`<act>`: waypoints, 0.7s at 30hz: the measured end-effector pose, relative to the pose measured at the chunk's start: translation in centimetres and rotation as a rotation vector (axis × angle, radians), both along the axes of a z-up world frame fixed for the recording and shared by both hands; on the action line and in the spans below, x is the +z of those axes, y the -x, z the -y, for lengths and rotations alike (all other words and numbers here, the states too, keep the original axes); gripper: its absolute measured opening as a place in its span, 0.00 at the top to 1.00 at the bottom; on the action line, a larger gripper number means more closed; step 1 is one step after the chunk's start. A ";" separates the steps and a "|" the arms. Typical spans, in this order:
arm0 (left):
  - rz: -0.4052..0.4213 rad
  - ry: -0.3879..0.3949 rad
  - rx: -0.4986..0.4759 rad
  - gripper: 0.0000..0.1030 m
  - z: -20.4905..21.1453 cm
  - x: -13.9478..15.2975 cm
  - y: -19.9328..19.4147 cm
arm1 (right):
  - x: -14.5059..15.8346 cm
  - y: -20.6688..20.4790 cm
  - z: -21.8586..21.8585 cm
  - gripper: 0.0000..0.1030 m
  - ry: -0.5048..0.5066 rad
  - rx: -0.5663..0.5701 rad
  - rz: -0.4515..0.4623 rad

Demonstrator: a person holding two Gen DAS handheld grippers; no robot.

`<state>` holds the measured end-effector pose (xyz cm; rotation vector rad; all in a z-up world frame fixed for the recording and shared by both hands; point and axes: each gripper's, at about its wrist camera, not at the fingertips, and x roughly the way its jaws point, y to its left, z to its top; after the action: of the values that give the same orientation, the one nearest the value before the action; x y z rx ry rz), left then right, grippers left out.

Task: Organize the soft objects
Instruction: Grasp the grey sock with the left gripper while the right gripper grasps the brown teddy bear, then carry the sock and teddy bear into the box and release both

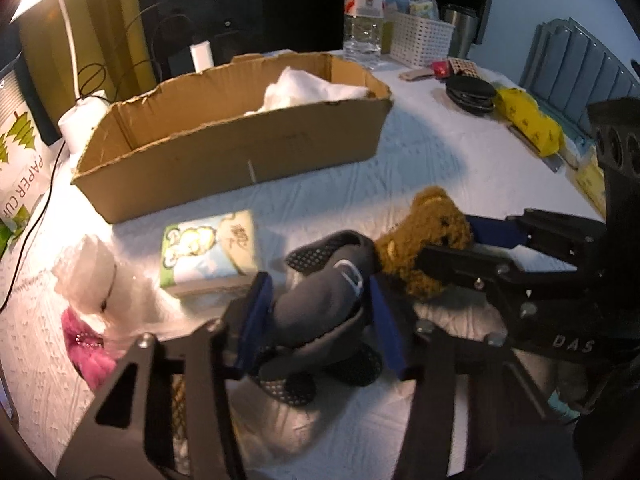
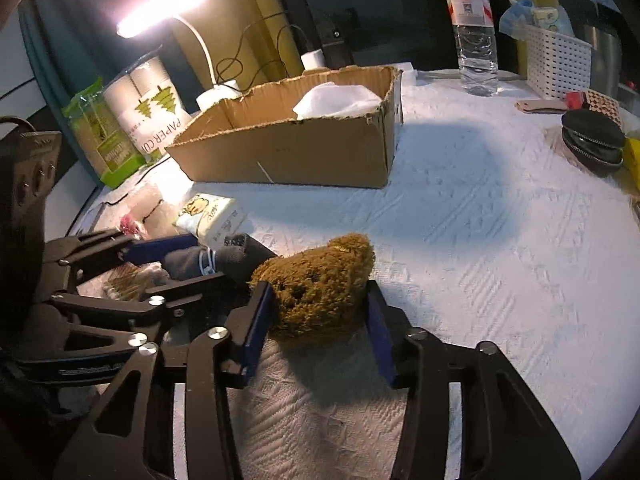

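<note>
White cloth (image 2: pixel 500 240) — bear (image 2: pixel 320 280) between right gripper (image 2: pixel 320 312) fingers.

The surface (image 2: pixel 500 240) lies bare to the right of the brown plush bear (image 2: pixel 320 284), up to the cardboard box (image 2: pixel 288 152), so a gripper can pass there. On the left the way is narrow: the tissue pack (image 1: pixel 210 252), the white plush toy (image 1: pixel 100 280) and the grey shoe (image 1: pixel 320 304) stand close together. The box has one white soft thing (image 2: pixel 336 104) at its right end; its left part is free. The water bottle (image 2: pixel 474 40) and white basket (image 2: pixel 558 60) stand behind it.
</note>
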<state>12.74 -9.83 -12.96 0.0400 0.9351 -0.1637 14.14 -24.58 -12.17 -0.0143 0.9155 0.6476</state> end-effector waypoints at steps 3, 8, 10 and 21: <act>0.010 -0.003 -0.020 0.60 0.6 0.3 0.2 | 0.4 0.3 0.4 0.62 -0.010 -0.003 0.017; 0.015 0.004 -0.036 0.67 1.0 0.5 0.5 | 1.1 0.9 1.4 0.64 -0.009 -0.018 0.045; 0.022 0.004 -0.038 0.67 1.1 0.7 0.7 | 1.5 1.0 1.9 0.64 -0.010 -0.032 0.055; 0.099 0.029 -0.059 0.68 0.8 3.5 1.8 | 3.3 1.2 3.0 0.64 -0.005 -0.063 0.095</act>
<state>10.94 -10.67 -9.48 0.0489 0.8335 -0.2283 12.94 -27.56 -8.91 -0.0119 0.8197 0.5854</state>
